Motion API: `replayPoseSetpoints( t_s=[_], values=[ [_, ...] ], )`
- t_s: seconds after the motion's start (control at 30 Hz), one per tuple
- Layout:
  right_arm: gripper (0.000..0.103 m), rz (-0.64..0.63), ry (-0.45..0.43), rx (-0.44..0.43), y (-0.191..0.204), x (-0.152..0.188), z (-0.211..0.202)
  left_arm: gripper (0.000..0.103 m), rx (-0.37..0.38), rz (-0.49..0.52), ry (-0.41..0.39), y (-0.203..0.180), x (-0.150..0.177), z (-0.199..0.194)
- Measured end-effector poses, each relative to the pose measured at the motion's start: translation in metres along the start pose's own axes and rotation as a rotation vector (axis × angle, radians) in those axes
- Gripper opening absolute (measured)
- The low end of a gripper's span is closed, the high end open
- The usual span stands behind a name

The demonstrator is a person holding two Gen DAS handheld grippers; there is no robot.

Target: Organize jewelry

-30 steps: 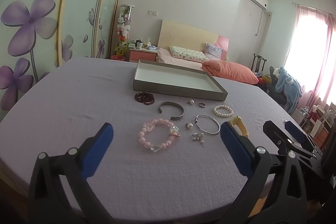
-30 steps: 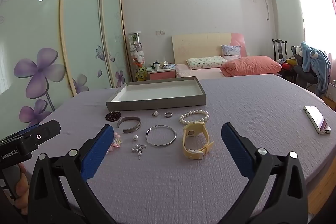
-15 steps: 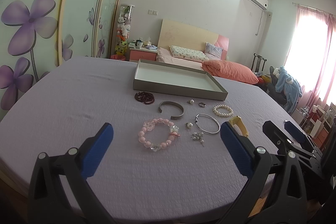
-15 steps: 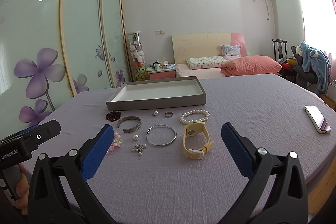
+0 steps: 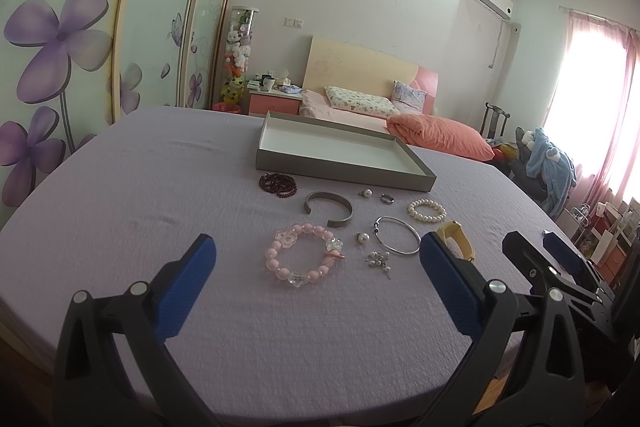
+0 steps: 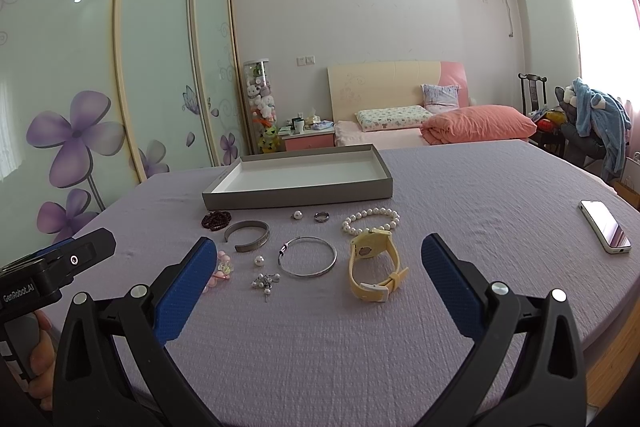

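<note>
Both the left gripper [image 5: 316, 269] and the right gripper [image 6: 318, 269] hung released and empty over the near edge of the table [image 6: 460, 195]. The jewelry lay ahead of the jaws, short of the one empty tray [image 5: 340, 169]: five bracelets, one yellow watch [image 6: 374, 263], one ring [image 6: 321, 216]. The pink bracelet [image 5: 304, 255] lay flat straight ahead of the left jaws; the watch, strap running away, sat nearer the right

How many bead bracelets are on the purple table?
3: dark red bead bracelet nearest the grey tray's left corner, pink bead bracelet closest to the left gripper's fingers, white pearl bracelet beside the yellow watch. None looks hidden.
</note>
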State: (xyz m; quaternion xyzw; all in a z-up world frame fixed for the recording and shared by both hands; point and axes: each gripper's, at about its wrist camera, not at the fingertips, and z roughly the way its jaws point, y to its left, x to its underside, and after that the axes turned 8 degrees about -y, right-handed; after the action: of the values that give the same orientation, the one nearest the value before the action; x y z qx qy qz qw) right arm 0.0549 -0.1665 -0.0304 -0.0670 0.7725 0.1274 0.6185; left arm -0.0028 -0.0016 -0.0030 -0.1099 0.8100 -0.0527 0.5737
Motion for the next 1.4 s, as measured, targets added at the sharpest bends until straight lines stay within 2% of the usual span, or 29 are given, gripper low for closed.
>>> replayPoseSetpoints(
  t_s=[1.4],
  values=[
    [0.102, 0.004, 0.000, -0.001, -0.0002, -0.0012, -0.0006, 0.101, 0.004, -0.001, 0.004, 0.0004, -0.0022, 0.0004]
  ],
)
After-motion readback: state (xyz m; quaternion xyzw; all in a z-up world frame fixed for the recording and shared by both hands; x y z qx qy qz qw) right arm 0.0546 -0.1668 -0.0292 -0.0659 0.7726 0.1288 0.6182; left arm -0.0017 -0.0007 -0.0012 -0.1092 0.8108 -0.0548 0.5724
